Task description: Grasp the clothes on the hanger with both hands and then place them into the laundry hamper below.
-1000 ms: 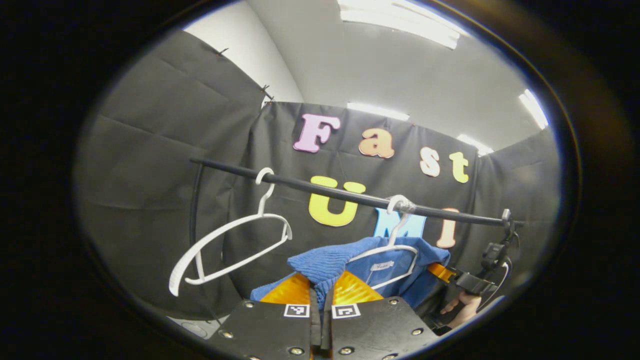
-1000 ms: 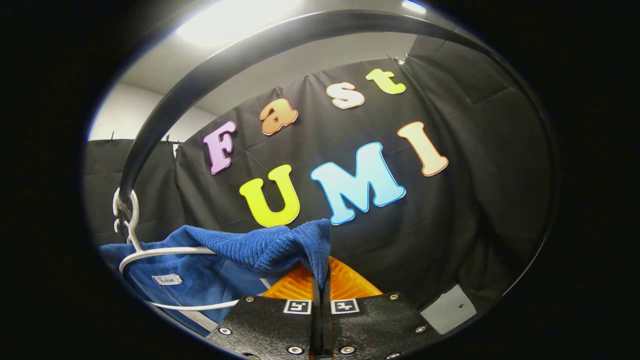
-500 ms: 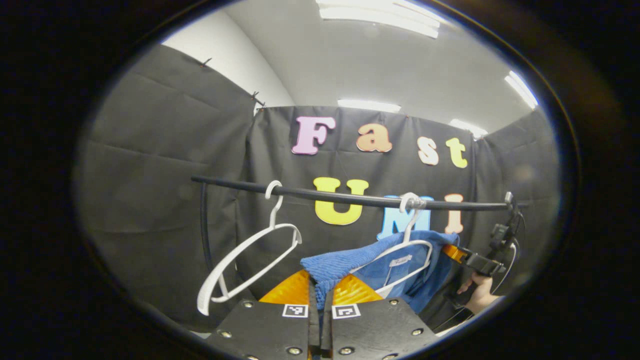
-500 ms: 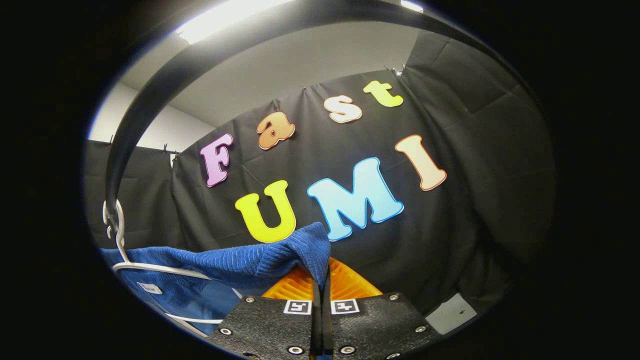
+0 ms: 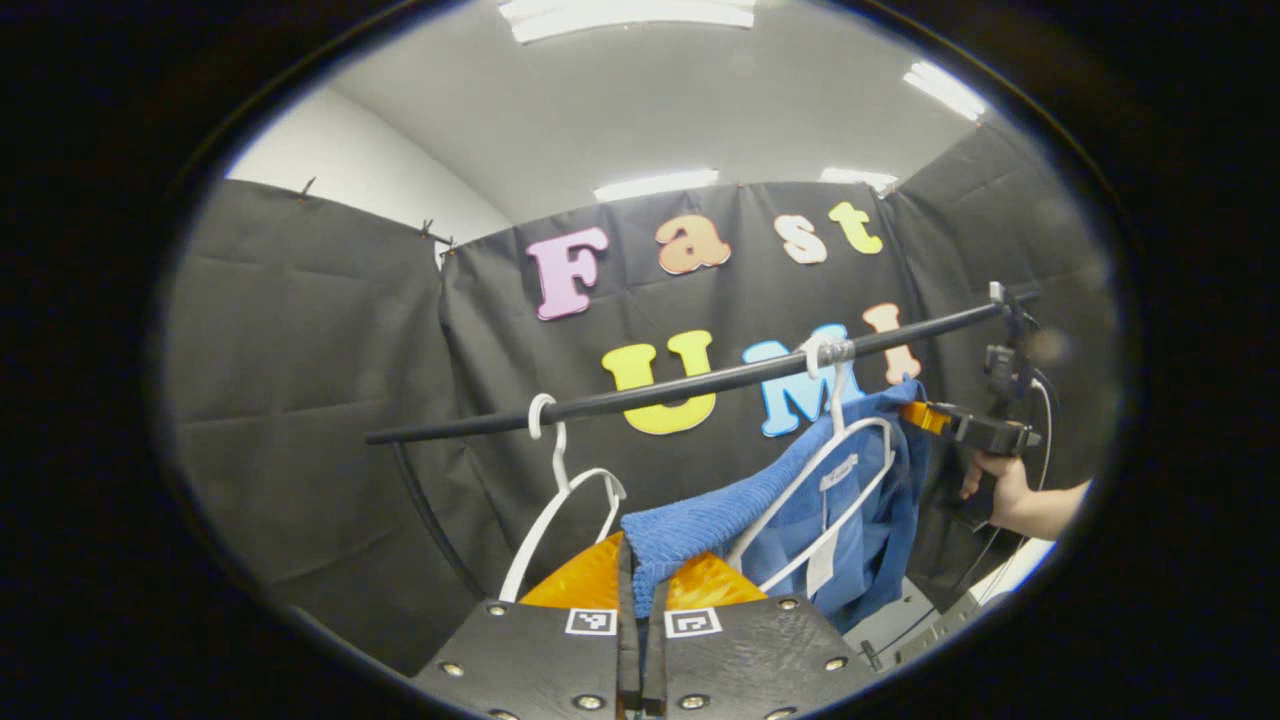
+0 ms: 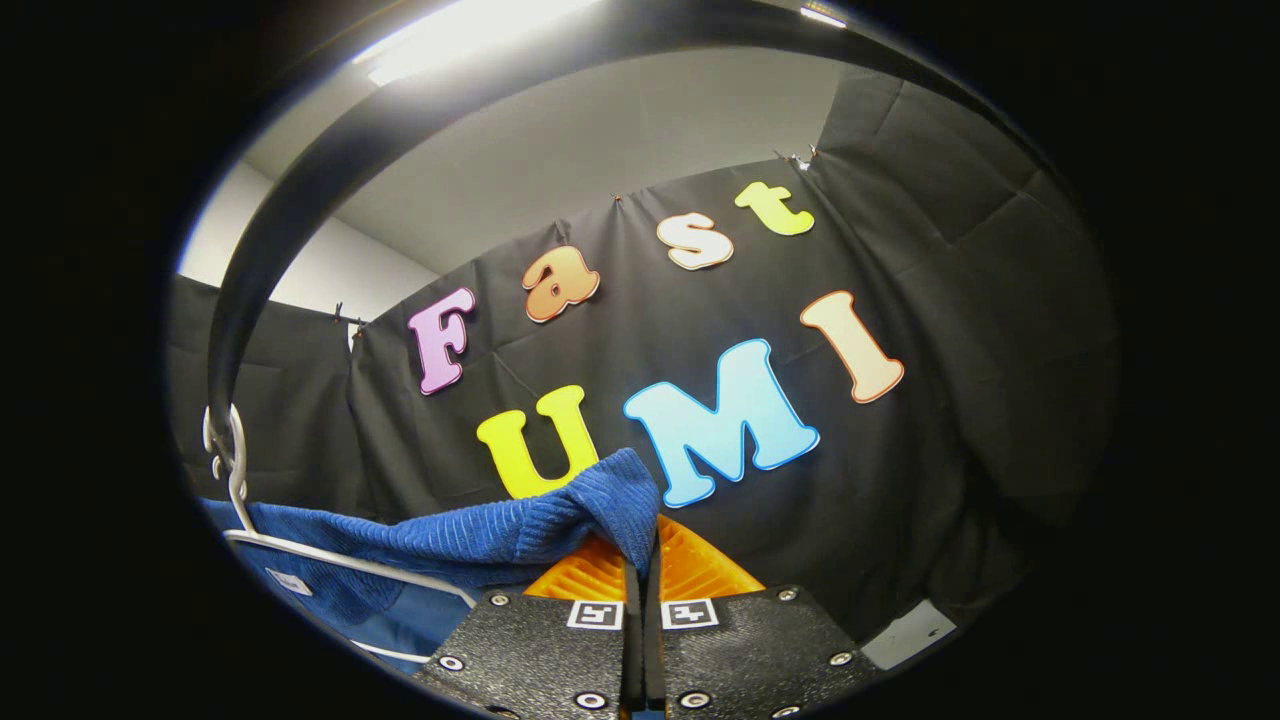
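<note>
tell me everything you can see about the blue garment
The blue garment looks like a ribbed knit, with a small white tag inside the neck. It hangs on a white hanger hooked over the black rail, partly pulled off and stretched sideways. The left gripper is shut on one bunched edge and the right gripper is shut on the other. Its lower part is out of sight.

Black cloth walls surround the booth; a white wall and lit ceiling strips above.
</note>
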A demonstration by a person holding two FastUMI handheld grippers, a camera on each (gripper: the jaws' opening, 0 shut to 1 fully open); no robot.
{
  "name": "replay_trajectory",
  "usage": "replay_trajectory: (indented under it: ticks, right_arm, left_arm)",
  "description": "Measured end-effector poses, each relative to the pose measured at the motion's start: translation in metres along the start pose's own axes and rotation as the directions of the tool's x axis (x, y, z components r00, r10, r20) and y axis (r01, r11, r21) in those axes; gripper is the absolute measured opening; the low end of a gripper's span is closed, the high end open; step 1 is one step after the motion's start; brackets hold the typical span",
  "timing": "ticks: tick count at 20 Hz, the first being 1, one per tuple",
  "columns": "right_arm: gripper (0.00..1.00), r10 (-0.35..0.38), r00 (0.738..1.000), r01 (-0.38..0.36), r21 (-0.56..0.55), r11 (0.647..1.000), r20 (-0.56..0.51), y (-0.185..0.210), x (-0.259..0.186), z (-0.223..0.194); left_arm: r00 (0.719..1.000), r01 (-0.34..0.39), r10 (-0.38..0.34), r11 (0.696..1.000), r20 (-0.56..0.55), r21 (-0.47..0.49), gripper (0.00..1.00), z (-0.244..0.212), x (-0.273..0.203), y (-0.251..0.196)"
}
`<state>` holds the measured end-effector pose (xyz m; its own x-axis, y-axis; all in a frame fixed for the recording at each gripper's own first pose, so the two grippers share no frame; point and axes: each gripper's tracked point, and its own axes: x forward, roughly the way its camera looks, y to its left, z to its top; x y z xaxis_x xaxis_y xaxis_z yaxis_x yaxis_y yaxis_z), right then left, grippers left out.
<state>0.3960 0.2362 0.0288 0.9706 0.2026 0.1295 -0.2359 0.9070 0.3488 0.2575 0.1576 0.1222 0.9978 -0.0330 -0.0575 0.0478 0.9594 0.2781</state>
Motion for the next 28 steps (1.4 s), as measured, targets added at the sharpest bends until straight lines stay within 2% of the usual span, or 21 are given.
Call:
replay_trajectory:
  ticks: [3,5,7,9,17,23,28]
  right_arm:
    - [0.00,0.014,1.000,-0.014,-0.012,1.000,0.001,0.002,-0.001,-0.001]
    - [0.00,0.037,0.999,-0.037,-0.015,0.999,-0.010,0.007,-0.004,-0.002]
    - [0.00,0.055,0.998,-0.056,-0.045,0.997,-0.009,0.012,-0.008,-0.004]
    - [0.00,0.062,0.998,-0.061,-0.087,0.994,0.005,0.011,-0.011,-0.003]
    - [0.00,0.059,0.998,-0.057,-0.147,0.988,0.013,0.003,-0.014,-0.005]
    - [0.00,0.057,0.998,-0.050,-0.248,0.968,0.020,-0.004,-0.013,-0.013]
    - [0.00,0.053,0.998,-0.046,-0.266,0.963,0.020,-0.006,-0.012,-0.017]
  left_arm:
    - [1.000,0.018,-0.018,0.999,-0.021,0.044,0.03,-0.002,0.001,0.006]
    - [0.997,0.051,-0.041,0.987,-0.067,0.155,0.03,-0.007,-0.001,0.010]
    - [0.993,0.079,-0.051,0.959,-0.106,0.272,0.02,-0.008,0.002,0.014]
    - [0.992,0.083,-0.049,0.950,-0.118,0.302,0.02,-0.006,0.007,0.015]
    - [0.989,0.083,-0.067,0.989,-0.128,0.124,0.04,-0.049,0.023,0.021]
    - [0.982,0.108,-0.101,0.993,-0.162,0.036,0.02,-0.086,0.042,0.014]
    - [0.980,0.116,-0.123,0.992,-0.158,-0.052,0.03,-0.105,0.051,0.001]
